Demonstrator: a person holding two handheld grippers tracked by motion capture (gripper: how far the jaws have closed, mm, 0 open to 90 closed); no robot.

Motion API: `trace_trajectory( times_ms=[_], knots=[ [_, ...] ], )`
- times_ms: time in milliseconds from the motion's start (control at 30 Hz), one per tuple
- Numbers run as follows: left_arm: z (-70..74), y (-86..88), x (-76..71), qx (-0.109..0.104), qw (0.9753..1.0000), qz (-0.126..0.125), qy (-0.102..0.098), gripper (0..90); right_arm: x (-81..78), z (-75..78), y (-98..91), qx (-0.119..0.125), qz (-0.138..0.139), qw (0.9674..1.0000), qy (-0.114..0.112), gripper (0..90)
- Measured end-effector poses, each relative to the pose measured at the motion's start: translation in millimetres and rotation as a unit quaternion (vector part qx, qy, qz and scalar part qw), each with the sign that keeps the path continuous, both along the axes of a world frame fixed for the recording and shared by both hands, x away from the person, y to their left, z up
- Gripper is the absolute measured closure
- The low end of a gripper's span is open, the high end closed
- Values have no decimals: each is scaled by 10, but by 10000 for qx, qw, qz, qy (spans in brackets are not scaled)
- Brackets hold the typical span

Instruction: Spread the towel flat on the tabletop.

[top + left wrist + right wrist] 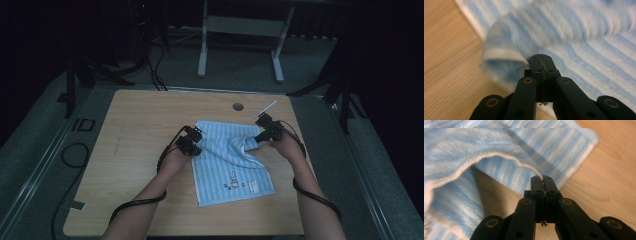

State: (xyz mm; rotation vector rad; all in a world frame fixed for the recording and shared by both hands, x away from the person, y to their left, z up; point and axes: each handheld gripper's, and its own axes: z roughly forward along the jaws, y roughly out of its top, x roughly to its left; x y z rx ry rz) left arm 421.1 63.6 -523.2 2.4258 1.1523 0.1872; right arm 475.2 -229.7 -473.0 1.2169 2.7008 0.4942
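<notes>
A light blue striped towel (pixel 227 162) lay on the wooden worktop (pixel 135 150), a little right of centre, its near half spread flat with small printed marks close to the near hem. Its far half was gathered and lifted off the wood.

The left hand-held gripper (pixel 192 140) was at the towel's far left corner. In the left gripper view its jaws were pressed together, and a curled, white-edged corner of the towel (pixel 504 53) stood just beside their tips (pixel 541 60), blurred; whether any cloth was caught between them could not be told. Striped cloth spread flat beyond and to the right of the jaws.

The right hand-held gripper (pixel 267 131) was at the towel's far right edge, where the fabric bunched into a raised fold. In the right gripper view its jaws were clenched on the white hem of the towel (pixel 499 157), which ran straight into the seam between their tips (pixel 544 181). The held edge arched up, leaving bare wood in shadow beneath it.

A small round hole (pixel 238 106) sat in the worktop near its far edge, and a thin white stick-like thing (pixel 268 107) lay just beyond the right gripper. Black cables (pixel 320 197) trailed from both grippers along the person's forearms.
</notes>
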Motion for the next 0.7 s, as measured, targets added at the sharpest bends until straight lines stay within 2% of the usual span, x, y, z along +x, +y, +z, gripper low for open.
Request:
trace_trajectory(
  times_ms=[33, 100, 200, 267, 367, 400, 433, 500, 567, 600, 633, 700],
  knots=[
    [-13, 3, 9, -22, 10000, -13, 58, 898, 45, -65, -80, -72, -177, 9998, 70, 885],
    [-23, -11, 19, -12, 10000, -11, 77, 897, 71, -147, -120, -99, -256, 9994, 231, 869],
    [-20, -53, 31, 72, 9999, -77, 66, 897, 98, -255, -162, -224, -377, 9985, 339, 869],
    [-20, -70, 39, 136, 9998, -93, 70, 897, 114, -299, -195, -267, -468, 9979, 372, 886],
    [-22, -62, 55, 122, 9998, -112, 102, 897, 138, -329, -279, -651, -618, 9957, 228, 898],
    [-23, -54, 58, 87, 9998, -100, 121, 897, 149, -324, -334, -572, -727, 9954, 234, 898],
    [-20, -45, 63, 88, 9998, -88, 132, 896, 155, -311, -390, -368, -814, 9955, 310, 897],
    [3, -24, 55, 7, 9999, -54, 160, 894, 124, -260, -439, -205, -827, 9958, 348, 896],
    [78, 6, 18, -150, 9998, -44, 112, 891, 58, -193, -426, 50, -672, 9967, 446, 822],
    [128, 18, -12, -253, 9996, -85, 91, 883, 15, -156, -401, 74, -567, 9975, 419, 758],
    [180, 24, -48, -289, 9995, -140, 51, 850, -32, -115, -369, 123, -498, 9979, 398, 695],
    [264, 3, -139, -236, 9993, -295, -14, 807, -138, -30, -304, 276, -269, 9986, 365, 656]
  ],
)
